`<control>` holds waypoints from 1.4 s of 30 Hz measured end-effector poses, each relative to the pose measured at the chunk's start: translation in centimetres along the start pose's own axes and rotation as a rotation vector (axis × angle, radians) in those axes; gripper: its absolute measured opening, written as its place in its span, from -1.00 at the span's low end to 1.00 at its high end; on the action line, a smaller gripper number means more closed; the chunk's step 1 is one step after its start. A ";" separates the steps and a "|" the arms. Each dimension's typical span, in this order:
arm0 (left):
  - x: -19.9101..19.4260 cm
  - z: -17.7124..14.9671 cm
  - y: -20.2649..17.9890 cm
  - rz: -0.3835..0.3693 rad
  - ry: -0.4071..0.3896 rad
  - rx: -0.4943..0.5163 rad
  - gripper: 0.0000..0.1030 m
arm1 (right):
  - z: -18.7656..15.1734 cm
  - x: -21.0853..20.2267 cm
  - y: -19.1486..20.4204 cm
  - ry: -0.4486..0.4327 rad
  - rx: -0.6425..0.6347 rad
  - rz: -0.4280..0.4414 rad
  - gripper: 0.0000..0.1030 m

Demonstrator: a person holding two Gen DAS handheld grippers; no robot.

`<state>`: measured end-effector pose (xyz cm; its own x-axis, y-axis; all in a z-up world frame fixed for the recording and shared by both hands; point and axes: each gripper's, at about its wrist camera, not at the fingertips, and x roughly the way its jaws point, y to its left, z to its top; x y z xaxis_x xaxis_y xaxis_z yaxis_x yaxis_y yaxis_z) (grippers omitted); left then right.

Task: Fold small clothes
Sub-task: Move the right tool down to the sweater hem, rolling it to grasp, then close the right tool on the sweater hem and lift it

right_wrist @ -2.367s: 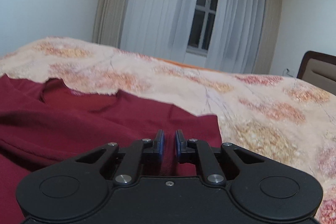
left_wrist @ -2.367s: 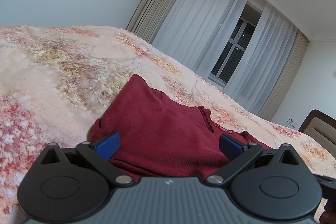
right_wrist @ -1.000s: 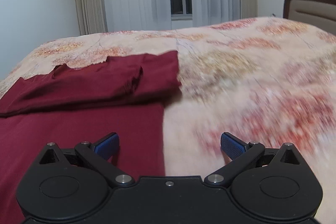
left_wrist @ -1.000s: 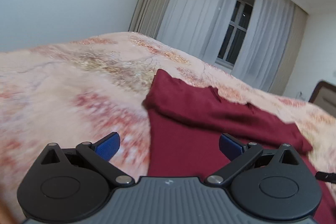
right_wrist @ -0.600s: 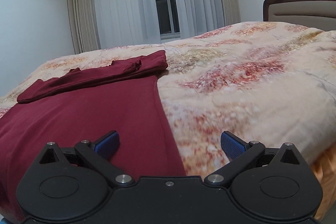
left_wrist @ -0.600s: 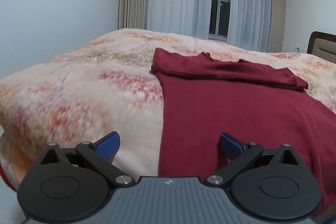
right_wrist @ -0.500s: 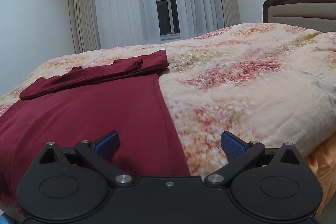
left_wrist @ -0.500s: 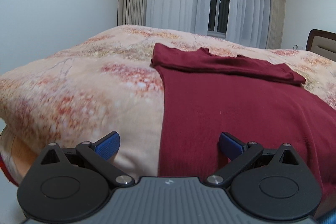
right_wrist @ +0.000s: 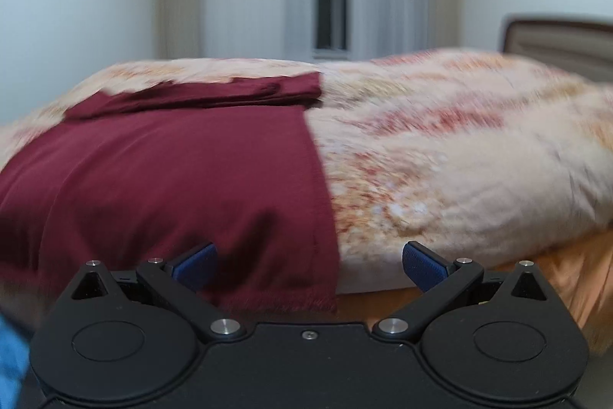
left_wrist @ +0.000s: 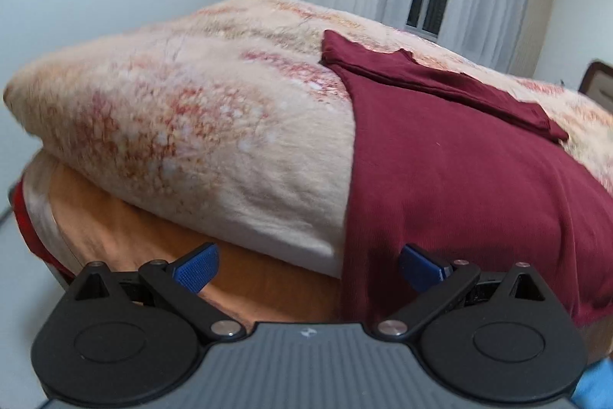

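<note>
A dark red garment (left_wrist: 452, 156) lies flat on a floral blanket (left_wrist: 184, 125), its far end already folded back into a band at 12 o'clock; the near hem hangs over the bed edge, where it is easy to pinch from below. The left gripper (left_wrist: 306, 265), fingers spread wide and empty, faces the hem's left corner. The right gripper (right_wrist: 306, 265), equally spread and empty, faces the right corner at 6 o'clock in its view. This paired placement suggests both corners are to be grasped for the next fold.
</note>
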<state>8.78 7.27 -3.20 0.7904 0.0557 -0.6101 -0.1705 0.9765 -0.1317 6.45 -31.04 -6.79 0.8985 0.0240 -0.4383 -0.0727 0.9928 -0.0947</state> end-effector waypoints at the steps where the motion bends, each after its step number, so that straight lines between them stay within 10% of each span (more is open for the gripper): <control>1: -0.3 -0.2 -0.4 0.006 -0.009 0.030 0.99 | -0.3 -0.4 0.6 -0.024 -0.068 0.011 0.99; 11: -1.8 -0.9 -4.2 -0.016 -0.035 0.176 0.99 | -1.9 1.0 4.8 -0.060 -0.424 0.065 0.99; 28: -1.8 -1.2 -5.0 -0.025 -0.027 0.217 0.99 | -8.3 3.2 8.6 -0.338 -1.054 -0.182 0.96; 38: -2.7 -1.5 -5.5 -0.043 -0.082 0.235 0.99 | -6.6 0.3 7.3 -0.396 -0.972 -0.050 0.30; 42: -4.0 -2.2 -6.0 -0.095 -0.147 0.260 0.99 | -5.4 -0.9 7.6 -0.359 -0.922 0.019 -0.54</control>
<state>5.34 0.78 -1.68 0.8754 -0.0270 -0.4826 0.0493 0.9982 0.0335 2.80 -24.17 -11.95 0.9605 0.2245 -0.1646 -0.2604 0.5154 -0.8164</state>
